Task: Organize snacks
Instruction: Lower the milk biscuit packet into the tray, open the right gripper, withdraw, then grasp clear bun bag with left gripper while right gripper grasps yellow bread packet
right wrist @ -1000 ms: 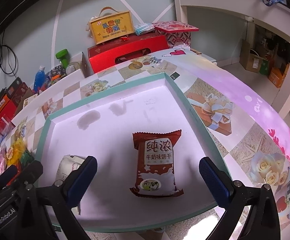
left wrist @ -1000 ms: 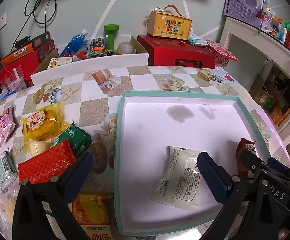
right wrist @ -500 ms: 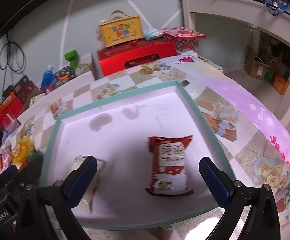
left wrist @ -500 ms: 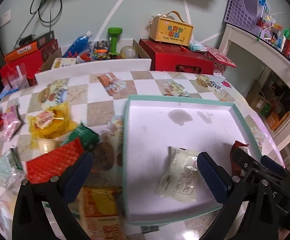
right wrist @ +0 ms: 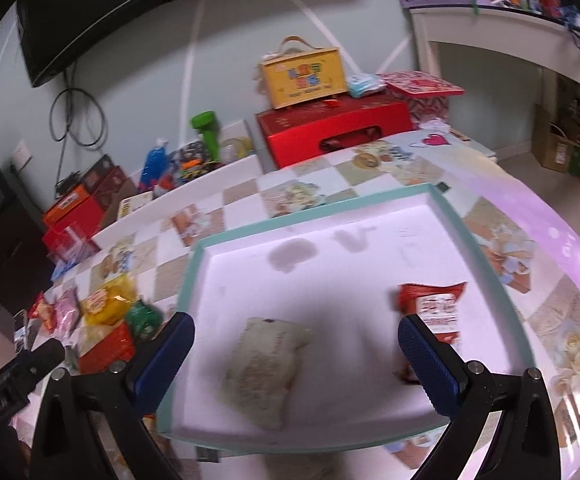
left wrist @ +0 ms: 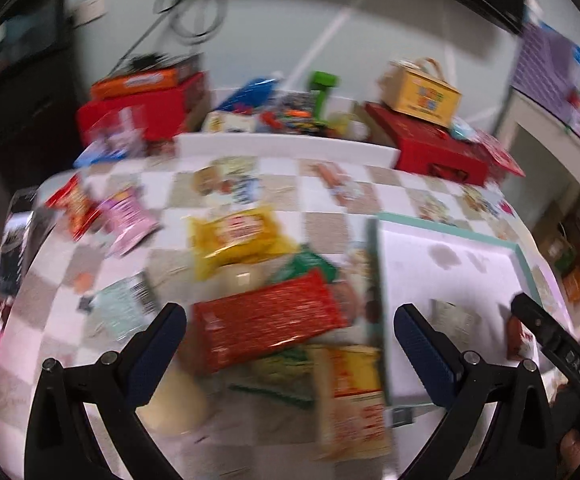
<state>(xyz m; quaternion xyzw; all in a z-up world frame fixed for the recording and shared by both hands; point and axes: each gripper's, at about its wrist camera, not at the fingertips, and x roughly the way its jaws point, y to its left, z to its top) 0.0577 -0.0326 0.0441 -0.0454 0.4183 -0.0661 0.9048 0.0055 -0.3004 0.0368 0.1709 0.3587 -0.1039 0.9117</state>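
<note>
left gripper (left wrist: 290, 338) spread wide, empty, over red packet (left wrist: 266, 322) | right gripper (right wrist: 295, 350) spread wide, empty, over tray (right wrist: 477, 236) | packet print blurred, unreadable

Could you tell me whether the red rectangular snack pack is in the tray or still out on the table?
Out. The red snack pack lies on the checkered table, left of the tray rim.
</note>
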